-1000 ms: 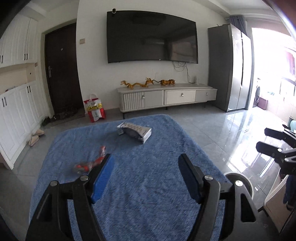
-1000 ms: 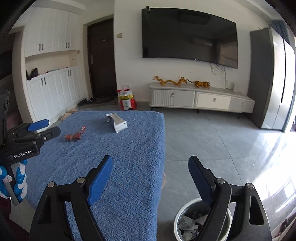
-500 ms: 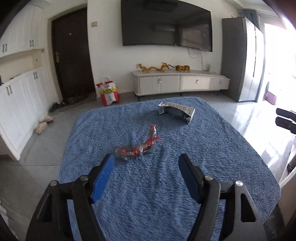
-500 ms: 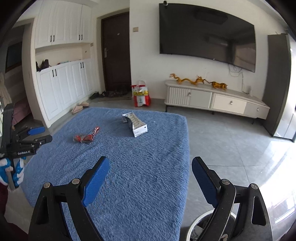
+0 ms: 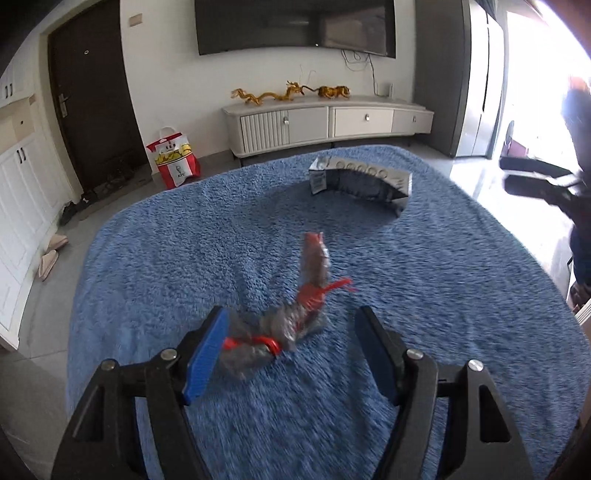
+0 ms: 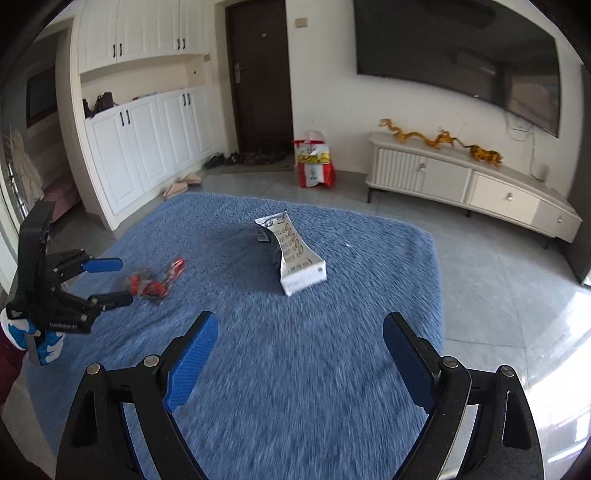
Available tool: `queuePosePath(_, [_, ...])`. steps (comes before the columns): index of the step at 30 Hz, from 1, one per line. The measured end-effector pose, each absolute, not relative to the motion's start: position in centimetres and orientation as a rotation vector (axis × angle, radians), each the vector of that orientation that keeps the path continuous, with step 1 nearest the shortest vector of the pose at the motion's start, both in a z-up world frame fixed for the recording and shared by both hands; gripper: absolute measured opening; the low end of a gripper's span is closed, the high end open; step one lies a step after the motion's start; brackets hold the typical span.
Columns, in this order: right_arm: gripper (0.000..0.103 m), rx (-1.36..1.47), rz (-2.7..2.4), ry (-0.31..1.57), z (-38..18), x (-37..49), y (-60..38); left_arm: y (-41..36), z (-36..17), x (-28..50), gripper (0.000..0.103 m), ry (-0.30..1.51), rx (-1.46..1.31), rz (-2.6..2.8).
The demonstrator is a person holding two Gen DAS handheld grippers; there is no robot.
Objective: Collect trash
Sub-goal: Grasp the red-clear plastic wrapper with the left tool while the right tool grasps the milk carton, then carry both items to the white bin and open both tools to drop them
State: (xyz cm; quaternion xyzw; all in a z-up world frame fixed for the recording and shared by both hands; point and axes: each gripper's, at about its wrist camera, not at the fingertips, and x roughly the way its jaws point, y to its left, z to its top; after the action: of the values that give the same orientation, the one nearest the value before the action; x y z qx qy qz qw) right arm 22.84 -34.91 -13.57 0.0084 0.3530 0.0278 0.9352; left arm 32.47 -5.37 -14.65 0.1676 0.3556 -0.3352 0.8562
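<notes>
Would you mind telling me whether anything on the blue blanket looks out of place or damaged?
Two bits of litter lie on the blue blanket: a crumpled clear-and-red wrapper, twisted and flattened, between the left gripper's closing jaws, not yet pinched, and farther back a grey carton lying on its side, bent and dented.

Wall television [image 5: 295,27] above, apparently, sideboard [image 5: 327,122]

One red wrapper [image 5: 291,321]; one silver packet [image 5: 360,181]; two hand-held grippers [image 6: 295,354].
</notes>
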Motion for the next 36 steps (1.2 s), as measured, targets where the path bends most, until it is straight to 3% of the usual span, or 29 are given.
queuePosePath(3, [0.090,-0.004,0.078,0.739,-14.6,26.5,-35.0,-5.9,-15.7,33.8,0.060,0.769,0.362,-0.715])
queuePosePath(5, [0.090,-0.023,0.092,0.757,-15.4,29.3,-34.9,-6.2,-16.2,34.6,0.049,0.789,0.364,-0.722])
queuePosePath(12, [0.088,-0.034,0.133,0.851,-18.5,36.1,-34.9,-6.3,-17.9,36.0,0.034,0.845,0.347,-0.745])
queuePosePath(16, [0.059,-0.050,0.163,0.934,-20.0,38.2,-34.9,-6.3,-17.9,36.6,0.027,0.853,0.322,-0.750])
queuePosePath(18, [0.054,-0.053,0.178,0.952,-20.2,38.4,-34.7,-6.3,-17.9,36.6,0.022,0.851,0.320,-0.743])
queuePosePath(20, [0.039,-0.064,0.182,0.959,-20.1,38.4,-34.5,-6.4,-17.8,36.7,0.015,0.850,0.321,-0.731])
queuePosePath(36, [0.038,0.052,0.177,0.807,-14.4,22.7,-33.0,-3.5,-13.1,29.1,0.010,0.801,0.169,-0.751])
